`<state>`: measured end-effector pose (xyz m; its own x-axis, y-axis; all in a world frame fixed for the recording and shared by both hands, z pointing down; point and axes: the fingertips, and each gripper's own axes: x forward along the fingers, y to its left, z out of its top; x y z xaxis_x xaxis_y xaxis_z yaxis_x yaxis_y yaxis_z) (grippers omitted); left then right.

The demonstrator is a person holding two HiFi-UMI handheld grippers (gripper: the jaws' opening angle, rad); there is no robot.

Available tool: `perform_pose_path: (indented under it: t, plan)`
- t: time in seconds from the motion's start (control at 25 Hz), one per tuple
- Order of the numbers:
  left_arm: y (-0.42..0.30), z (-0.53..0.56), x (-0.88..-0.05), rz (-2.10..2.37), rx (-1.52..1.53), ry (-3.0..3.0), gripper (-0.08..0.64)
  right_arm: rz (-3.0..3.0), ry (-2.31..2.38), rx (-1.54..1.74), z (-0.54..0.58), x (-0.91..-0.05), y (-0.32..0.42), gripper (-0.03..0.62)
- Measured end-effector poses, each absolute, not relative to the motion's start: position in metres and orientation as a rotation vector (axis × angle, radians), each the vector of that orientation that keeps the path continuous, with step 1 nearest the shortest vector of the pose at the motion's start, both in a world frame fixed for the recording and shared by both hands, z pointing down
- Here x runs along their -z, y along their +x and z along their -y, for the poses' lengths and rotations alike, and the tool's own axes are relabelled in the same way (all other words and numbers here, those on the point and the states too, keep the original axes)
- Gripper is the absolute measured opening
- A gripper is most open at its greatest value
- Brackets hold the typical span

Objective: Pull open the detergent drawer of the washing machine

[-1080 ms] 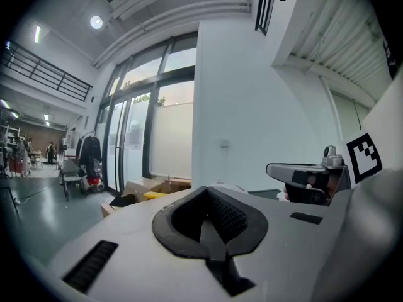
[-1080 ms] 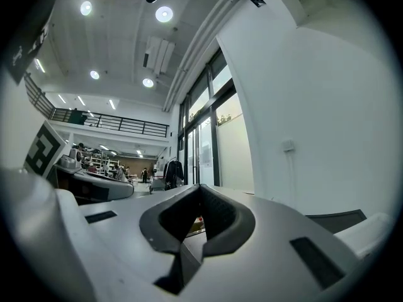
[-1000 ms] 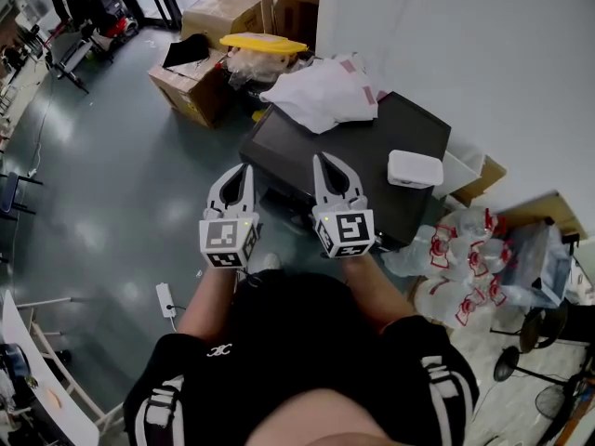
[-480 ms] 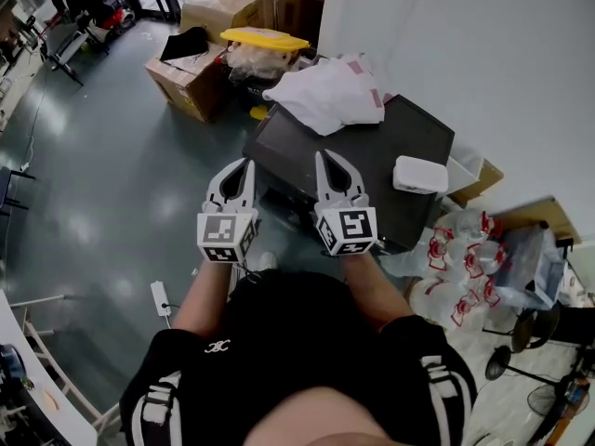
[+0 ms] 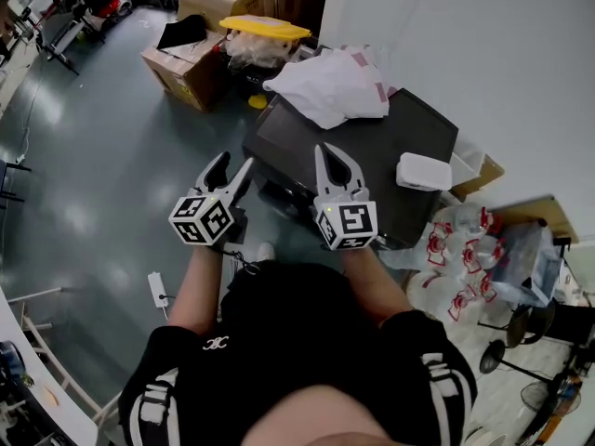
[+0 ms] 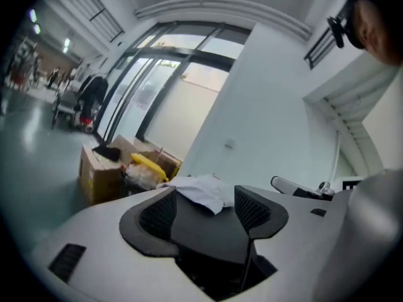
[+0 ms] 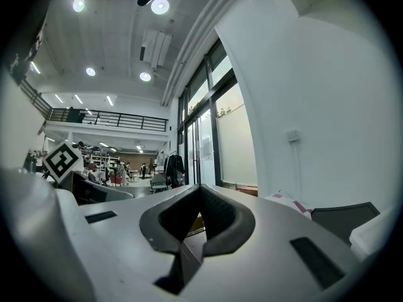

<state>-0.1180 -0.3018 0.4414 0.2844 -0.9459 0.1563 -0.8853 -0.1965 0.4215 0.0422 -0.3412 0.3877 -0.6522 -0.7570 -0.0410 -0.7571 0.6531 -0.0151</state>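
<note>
**Detergent drawer not yet touched as the left claw spread open**

The detergent drawer could not be picked out in any view. By my reading it sat somewhere on the front face of the washing machine (image 5: 395, 133), the dark boxy unit against the wall. From the head view that face was seen steeply from above and lay mostly in shadow. A white cloth (image 5: 330, 86) was heaped on the far end of the machine's top and a white tub (image 5: 423, 170) stood near its right edge. Cardboard boxes (image 5: 186, 63) stood on the floor beyond.

The change was all on the left. A second before, both claws had been held side by side with their jaws pressed together. Now the left gripper (image 5: 232, 167) had rolled, its marker cube tipped onto a corner, and had dropped a little toward the machine's near corner. Its jaws were opening: in its own view the left gripper (image 6: 204, 209) showed two dark pads well apart, with only the machine's top and the cloth in the distance between them. Nothing was gripped.

The right gripper (image 5: 327, 161) had hardly stirred. Its jaws were pressed together on nothing, hovering above the machine's front edge.

I took the open, rolled left claw as preparation to grasp the drawer front. The reach itself had not yet begun, and the drawer presumably remained closed.
</note>
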Motion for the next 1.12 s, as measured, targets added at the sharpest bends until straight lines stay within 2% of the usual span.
perform_pose_path:
  t: [0.2, 0.6, 1.12]
  plan:
    - [-0.133, 0.295, -0.492, 1.462, 0.347, 1.947, 0.278, -2.837, -1.286, 0.007, 0.342, -0.393, 0.035, 0.003]
    - [-0.116, 0.286, -0.598, 1.270, 0.267, 1.844, 0.278, -2.884, -1.351, 0.004, 0.339, -0.410, 0.029, 0.003]
    - [-0.102, 0.327, -0.663, 1.033, 0.451, 1.729, 0.270, -2.906, -1.535, 0.043, 0.346, -0.434, 0.055, 0.003]
